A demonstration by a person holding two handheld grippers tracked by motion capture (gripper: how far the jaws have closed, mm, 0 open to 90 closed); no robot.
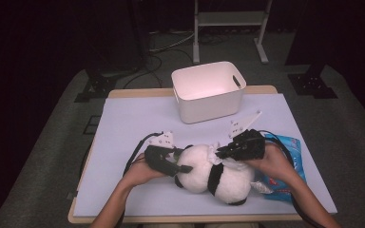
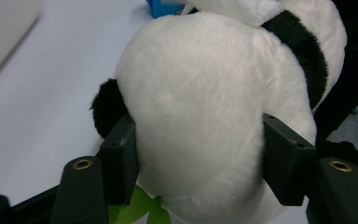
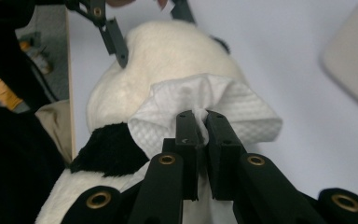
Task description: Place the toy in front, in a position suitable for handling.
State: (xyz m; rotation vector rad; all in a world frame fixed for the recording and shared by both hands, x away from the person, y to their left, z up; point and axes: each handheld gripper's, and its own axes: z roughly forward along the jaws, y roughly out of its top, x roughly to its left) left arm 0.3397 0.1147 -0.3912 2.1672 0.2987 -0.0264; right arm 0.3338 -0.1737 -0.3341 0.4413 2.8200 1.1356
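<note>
Plush black-and-white panda toy [image 1: 214, 175] lies near the table's front edge; your left gripper [image 2: 200, 163] clamps its head, your right gripper [image 3: 201, 122] pinches a white quilted paper towel [image 3: 223, 105] against it. Risk — towel tearing or slipping if you wipe hard. Right gripper view reveals the towel's folds — high view blurs them.

A plush panda [image 1: 214, 173] lies on its side on the near part of the table, its round white head [image 2: 200, 107] toward the left and its body toward the right. A black band [image 1: 214, 179] crosses the body behind the head, and a black ear [image 2: 106, 109] sticks out at the head's far side. The head is squeezed in at both sides. A white quilted cloth [image 3: 205, 109], crumpled and pinched into folds, lies on top of the panda where head meets body, touching the fur.
</note>
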